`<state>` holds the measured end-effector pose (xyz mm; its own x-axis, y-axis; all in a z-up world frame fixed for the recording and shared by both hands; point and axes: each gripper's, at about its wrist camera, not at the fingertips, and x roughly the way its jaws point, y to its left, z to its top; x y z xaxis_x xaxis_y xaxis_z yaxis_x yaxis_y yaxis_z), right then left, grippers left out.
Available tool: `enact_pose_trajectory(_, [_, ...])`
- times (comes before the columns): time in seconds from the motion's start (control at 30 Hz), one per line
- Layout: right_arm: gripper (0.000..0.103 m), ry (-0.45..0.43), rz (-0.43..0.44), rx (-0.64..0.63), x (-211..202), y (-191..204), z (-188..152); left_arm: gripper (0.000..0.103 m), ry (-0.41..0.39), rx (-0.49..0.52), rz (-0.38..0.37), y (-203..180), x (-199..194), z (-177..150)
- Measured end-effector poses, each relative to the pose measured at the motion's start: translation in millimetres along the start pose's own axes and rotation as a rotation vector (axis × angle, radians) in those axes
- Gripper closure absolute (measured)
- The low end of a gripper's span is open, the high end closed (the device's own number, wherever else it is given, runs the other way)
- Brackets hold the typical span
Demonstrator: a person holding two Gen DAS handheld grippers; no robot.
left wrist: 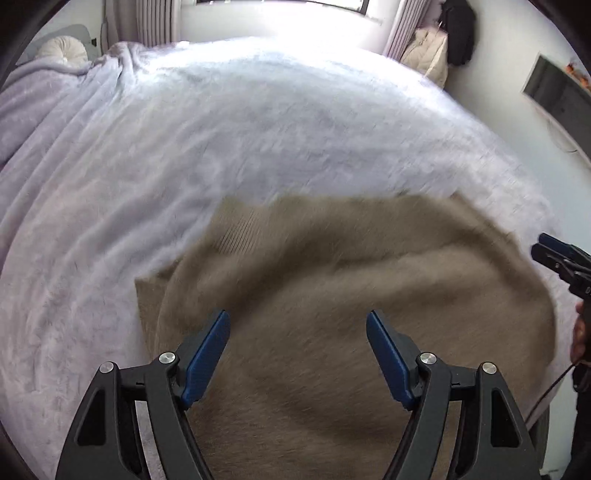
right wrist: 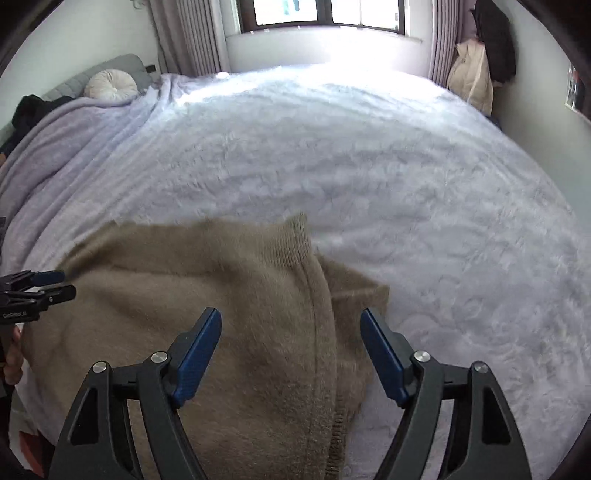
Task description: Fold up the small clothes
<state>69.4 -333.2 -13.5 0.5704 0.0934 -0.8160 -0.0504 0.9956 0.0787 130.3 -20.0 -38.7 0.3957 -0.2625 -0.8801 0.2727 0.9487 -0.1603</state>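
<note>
A tan knitted sweater [left wrist: 332, 295] lies rumpled on the pale lilac fleece bedspread [left wrist: 221, 147] near the bed's front edge. It also shows in the right wrist view [right wrist: 221, 295], with a ribbed cuff or hem [right wrist: 295, 240] sticking up and a sleeve folded over on the right. My left gripper [left wrist: 298, 325] is open and empty, just above the sweater. My right gripper [right wrist: 291, 323] is open and empty over the sweater's right side. Each gripper shows at the other view's edge: the right one [left wrist: 554, 254] and the left one [right wrist: 51, 284].
The bedspread [right wrist: 406, 184] covers a wide bed reaching to a window [right wrist: 321, 14]. A round white cushion [right wrist: 110, 85] lies at the headboard, far left. Coats [right wrist: 480, 66] hang in the far right corner. The bed's right edge meets a wall.
</note>
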Motion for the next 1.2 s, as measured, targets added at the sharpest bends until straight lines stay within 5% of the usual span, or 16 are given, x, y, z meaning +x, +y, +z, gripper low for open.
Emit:
enact_pose_trajectory(0.03, [0.022,-0.031,0.011,-0.019,-8,7,11,0.024,-0.024,0.003,-0.007,-4,-6,7])
enact_pose_trajectory(0.1, [0.021,-0.027,0.075,-0.051,-8,26,27,0.002,-0.059,0.005,0.037,-12,-5,20])
enact_pose_trajectory(0.17, [0.021,0.036,0.145,-0.08,14,44,36,0.002,-0.069,-0.008,0.112,-13,4,26])
enact_pose_trajectory(0.23, [0.021,0.103,0.149,-0.098,45,62,37,0.002,-0.028,-0.04,0.106,-8,21,26])
enact_pose_trajectory(0.43, [0.022,0.205,-0.016,-0.003,112,38,22,0.002,0.067,-0.071,0.22,17,66,5])
enact_pose_trajectory(0.53, [0.022,0.196,0.026,0.039,113,24,19,0.001,0.043,-0.054,0.235,15,68,3])
enact_pose_trajectory(0.67, [0.021,0.194,-0.047,-0.005,98,36,22,0.001,0.031,-0.028,0.288,2,61,6])
enact_pose_trajectory(0.87, [0.021,0.141,0.001,-0.067,72,73,19,0.001,-0.026,-0.015,0.241,-12,46,16])
enact_pose_trajectory(1.03, [0.021,0.203,-0.031,-0.123,96,86,13,0.001,0.064,-0.013,0.309,-7,71,10])
enact_pose_trajectory(1.2, [0.021,0.206,-0.057,-0.034,89,59,12,0.001,0.065,-0.041,0.317,2,65,9])
